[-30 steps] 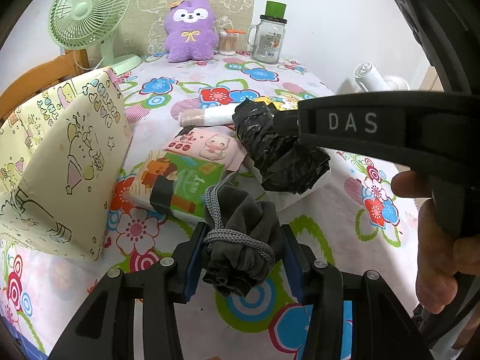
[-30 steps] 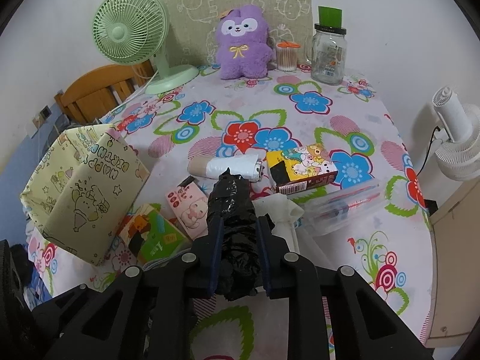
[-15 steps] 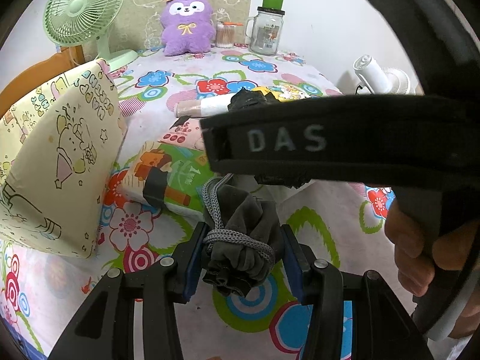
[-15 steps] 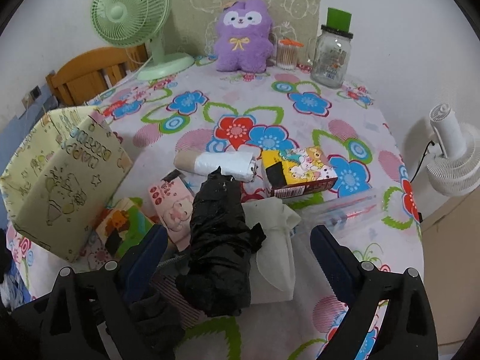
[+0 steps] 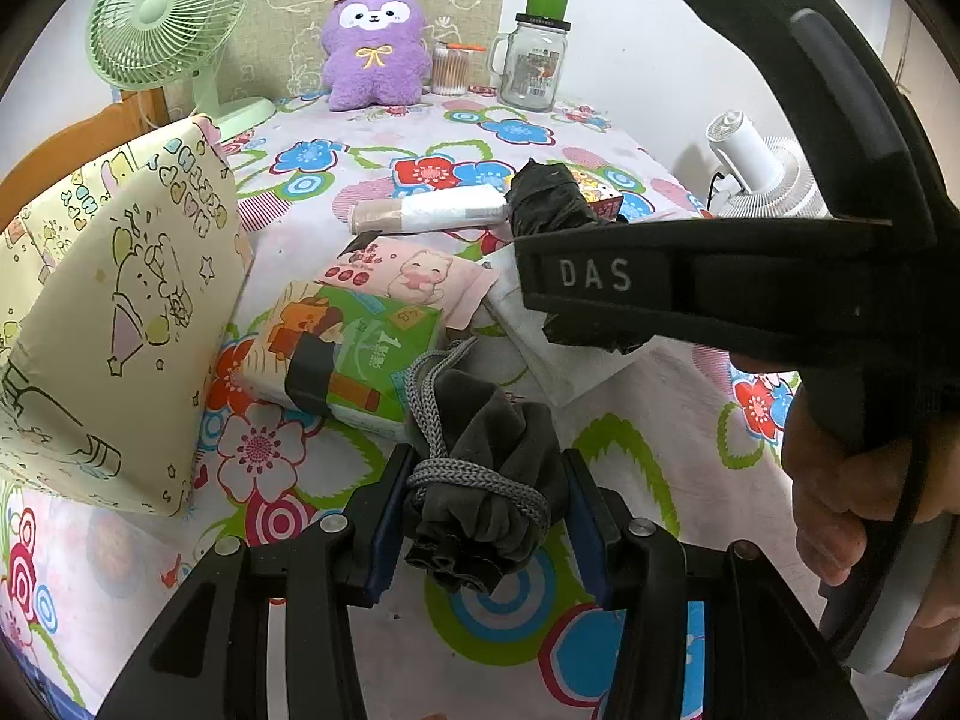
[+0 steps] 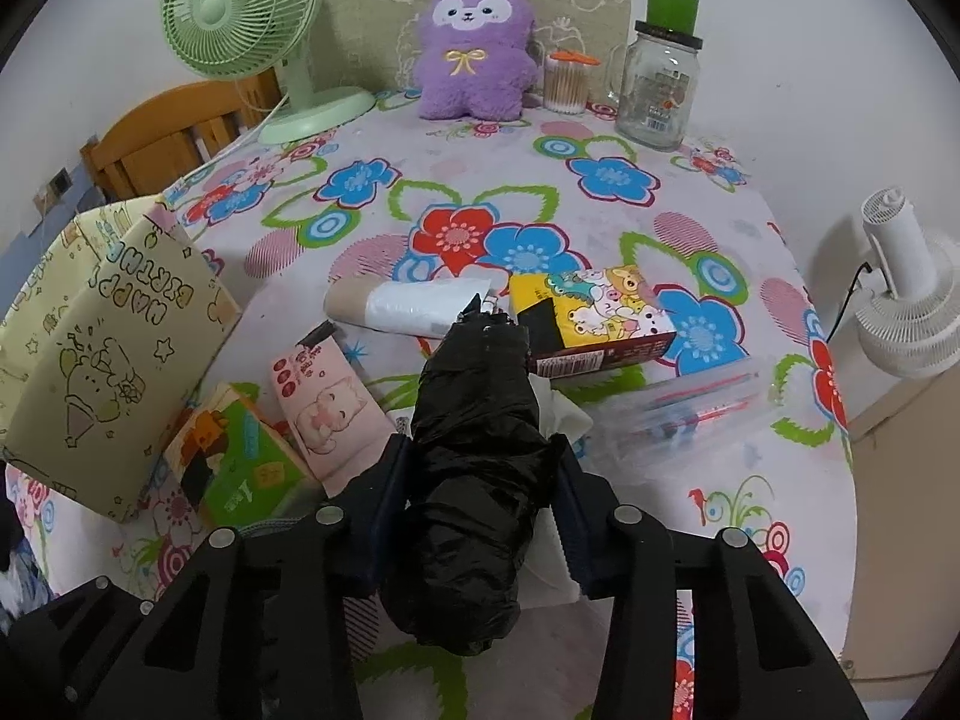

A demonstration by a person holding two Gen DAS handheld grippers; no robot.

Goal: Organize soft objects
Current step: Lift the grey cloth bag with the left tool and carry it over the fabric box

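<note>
Plain white wall (image 6: 780,30) behind. Round table (image 6: 690,228) under flower-printed cloth, orange wooden chair (image 6: 162,138) at left, small white floor fan (image 6: 906,294) at right.

home | floral tablecloth (image 6: 600,228) | purple plush toy (image 6: 474,48) | desk fan (image 6: 240,6)

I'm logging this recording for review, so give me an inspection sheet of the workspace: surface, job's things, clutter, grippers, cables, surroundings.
Surface: table under a flowered cloth.
Job's things: grey drawstring pouch; black plastic bundle; tissue packs; purple plush.
Clutter: glass jar, cotton swab tub, bag roll, cartoon box, gift bag, clear pouch.
Grippers: left gripper shut on the pouch; right gripper fingers against the bundle.
Cables: black lead at the white fan.
Surroundings: green fan, white fan, wooden chair, wall.
</note>
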